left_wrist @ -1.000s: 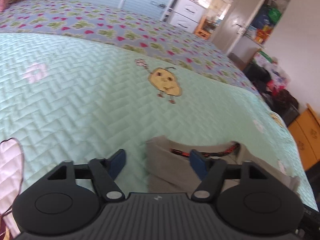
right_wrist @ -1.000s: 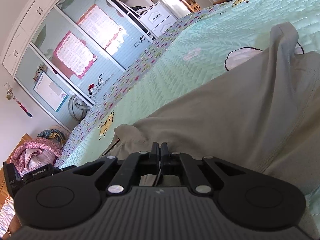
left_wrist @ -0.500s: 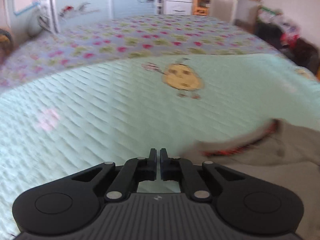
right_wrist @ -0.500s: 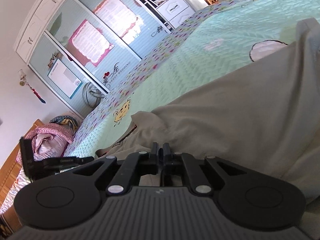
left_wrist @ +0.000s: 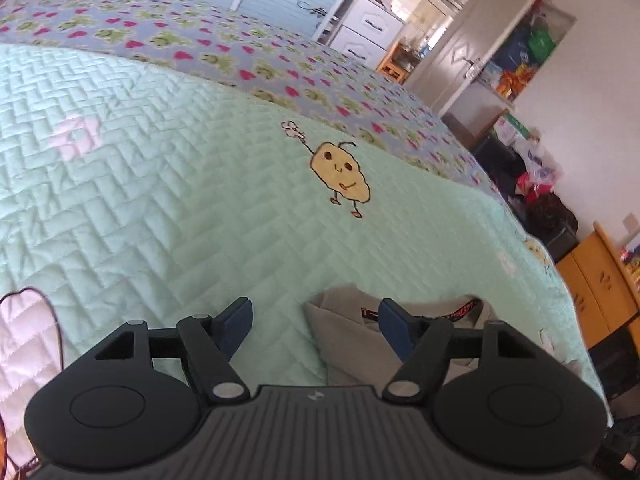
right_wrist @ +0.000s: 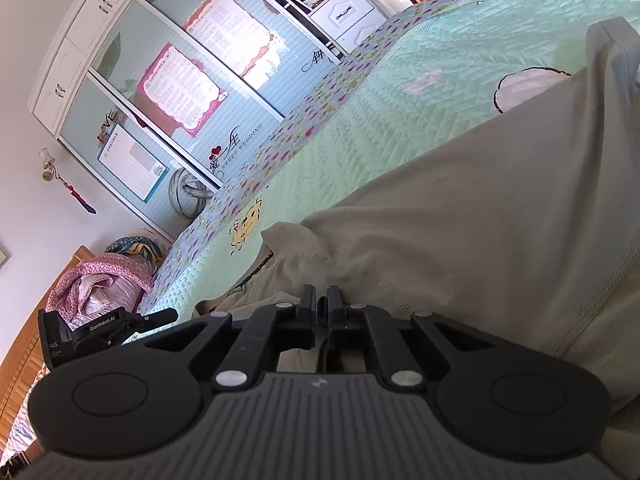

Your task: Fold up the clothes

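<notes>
A beige shirt (left_wrist: 348,344) with a red-and-black neck label lies on the mint quilted bedspread (left_wrist: 160,200). My left gripper (left_wrist: 316,324) hangs over the shirt's collar corner. Its jaws are opening: the shirt's left edge lies between the blue pads (left_wrist: 236,320), which do not press on it. In the right wrist view the shirt (right_wrist: 500,220) spreads wide across the bed. My right gripper (right_wrist: 320,300) is shut on a fold of it near the hem. The left gripper (right_wrist: 160,316) shows there at the left edge.
A flowered blue sheet (left_wrist: 240,40) covers the far part of the bed. A pink bundle (right_wrist: 100,284) sits by the wooden headboard. Wardrobe doors (right_wrist: 180,80) stand behind the bed. Bags (left_wrist: 540,192) and an orange cabinet (left_wrist: 600,280) line the right wall.
The left gripper went from open to shut, swung left off the collar, and now stands open over the collar corner again. The right gripper kept its grip on the fabric.
</notes>
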`<state>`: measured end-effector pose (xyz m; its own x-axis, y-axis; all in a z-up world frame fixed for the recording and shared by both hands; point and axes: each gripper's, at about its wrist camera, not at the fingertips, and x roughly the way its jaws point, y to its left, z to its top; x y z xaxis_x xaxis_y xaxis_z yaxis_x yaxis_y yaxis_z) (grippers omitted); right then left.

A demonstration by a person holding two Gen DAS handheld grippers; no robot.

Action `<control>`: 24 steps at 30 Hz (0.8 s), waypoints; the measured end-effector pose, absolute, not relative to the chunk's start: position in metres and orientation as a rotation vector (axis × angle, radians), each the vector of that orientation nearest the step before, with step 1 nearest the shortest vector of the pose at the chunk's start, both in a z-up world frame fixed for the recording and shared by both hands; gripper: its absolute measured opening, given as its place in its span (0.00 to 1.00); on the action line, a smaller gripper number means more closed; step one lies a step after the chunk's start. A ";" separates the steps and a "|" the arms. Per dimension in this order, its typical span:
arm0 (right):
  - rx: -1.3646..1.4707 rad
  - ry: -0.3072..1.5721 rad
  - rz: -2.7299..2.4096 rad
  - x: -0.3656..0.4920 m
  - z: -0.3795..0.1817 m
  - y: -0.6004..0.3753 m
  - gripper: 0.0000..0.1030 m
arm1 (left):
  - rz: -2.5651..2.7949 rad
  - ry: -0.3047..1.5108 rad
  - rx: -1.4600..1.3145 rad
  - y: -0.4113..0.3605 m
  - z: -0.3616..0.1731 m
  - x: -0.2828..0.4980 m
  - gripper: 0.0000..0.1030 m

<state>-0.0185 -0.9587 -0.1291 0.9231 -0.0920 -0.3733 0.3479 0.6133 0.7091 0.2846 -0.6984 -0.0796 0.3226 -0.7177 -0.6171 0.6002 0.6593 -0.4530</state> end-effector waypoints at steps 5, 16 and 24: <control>0.873 0.319 -0.257 -0.019 -0.128 -0.958 0.09 | -0.869 0.880 -0.042 -0.718 -0.081 0.278 0.30; 0.829 0.320 -0.243 -0.016 -0.124 -0.949 0.23 | -0.722 0.725 0.175 -0.756 -0.070 0.283 0.00; 0.842 0.310 -0.239 -0.017 -0.126 -0.950 0.27 | -0.747 0.742 0.022 -0.716 -0.063 0.270 0.14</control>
